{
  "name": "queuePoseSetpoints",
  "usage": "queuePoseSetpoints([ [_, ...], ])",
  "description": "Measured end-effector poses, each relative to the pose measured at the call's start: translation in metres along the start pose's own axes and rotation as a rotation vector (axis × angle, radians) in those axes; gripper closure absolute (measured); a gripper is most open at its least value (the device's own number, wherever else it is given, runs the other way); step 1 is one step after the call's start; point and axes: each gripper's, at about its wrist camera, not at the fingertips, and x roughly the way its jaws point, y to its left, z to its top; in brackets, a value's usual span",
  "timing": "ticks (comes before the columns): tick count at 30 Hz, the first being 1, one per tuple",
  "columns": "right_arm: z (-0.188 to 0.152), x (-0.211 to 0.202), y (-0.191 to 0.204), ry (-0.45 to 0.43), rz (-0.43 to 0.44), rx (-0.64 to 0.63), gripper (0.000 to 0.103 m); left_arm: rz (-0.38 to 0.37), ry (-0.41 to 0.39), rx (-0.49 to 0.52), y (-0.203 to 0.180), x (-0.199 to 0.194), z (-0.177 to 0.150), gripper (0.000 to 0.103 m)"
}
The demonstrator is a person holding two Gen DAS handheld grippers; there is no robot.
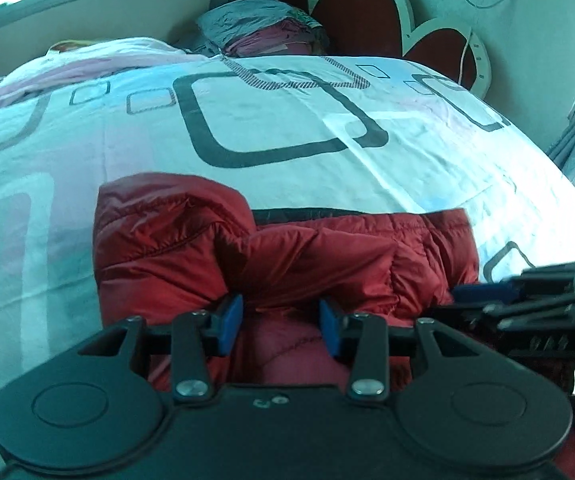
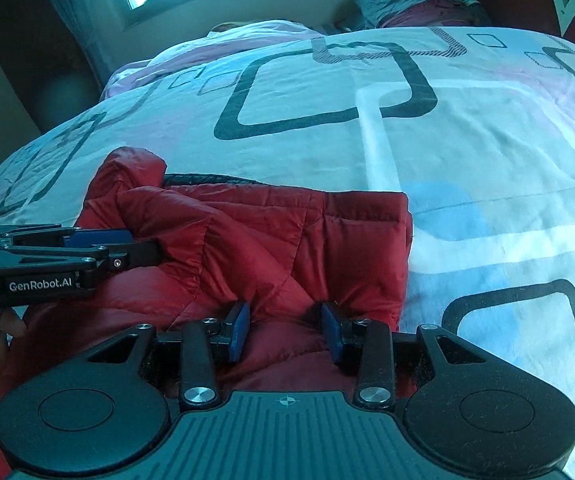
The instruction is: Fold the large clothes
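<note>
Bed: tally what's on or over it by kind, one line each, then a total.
Red jacket: 1
Patterned duvet: 1
Pile of folded bedding at the headboard: 1
Grippers: 2, left gripper and right gripper, each with red fabric between its jaws
Total: 5

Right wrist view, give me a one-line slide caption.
Both grippers, right gripper and left gripper, grip a bunched red puffer jacket on a patterned bedspread.
</note>
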Motion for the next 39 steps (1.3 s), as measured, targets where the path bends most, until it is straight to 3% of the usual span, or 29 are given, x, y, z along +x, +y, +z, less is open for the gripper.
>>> queuePoseSetpoints([
  [4, -0.004, -0.058, 0.003, -0.103, 0.039, 0.004, 0.065, -0.014, -0.093, 0.0, -0.005, -0.053, -0.007, 0.063],
  [8, -0.021, -0.099, 0.012, -0.117, 0.069, -0.056, 0.065, -0.086, -0.116, -0.037, -0.011, -0.095, -0.035, 0.063],
  [12, -0.036, -0.091, 0.023, -0.07, 0.043, -0.097, 0.065, -0.102, -0.083, -0.056, -0.02, -0.094, -0.059, 0.063],
  [17, -0.056, -0.054, 0.008, -0.025, -0.009, -0.053, 0.065, -0.022, -0.064, 0.022, -0.032, -0.067, -0.08, 0.061],
  [19, -0.057, -0.051, 0.002, -0.023, -0.007, -0.013, 0.065, -0.012, -0.067, 0.003, -0.033, -0.063, -0.083, 0.061],
  [22, -0.055, -0.071, 0.01, -0.037, -0.018, -0.028, 0.065, -0.017, -0.072, -0.025, -0.031, -0.081, -0.08, 0.065],
  [26, -0.058, -0.122, 0.018, -0.098, 0.066, -0.053, 0.065, -0.048, -0.111, -0.025, -0.033, -0.122, -0.089, 0.065],
  [30, -0.079, -0.158, 0.031, -0.1, 0.141, -0.102, 0.065, -0.093, -0.1, -0.039, -0.042, -0.152, -0.104, 0.065],
  [33, -0.098, -0.161, 0.045, -0.069, 0.15, -0.141, 0.065, -0.06, -0.064, -0.039, -0.053, -0.152, -0.114, 0.064],
  [39, -0.13, -0.126, 0.052, 0.008, 0.133, -0.143, 0.065, 0.051, -0.009, -0.033, -0.06, -0.129, -0.134, 0.062],
])
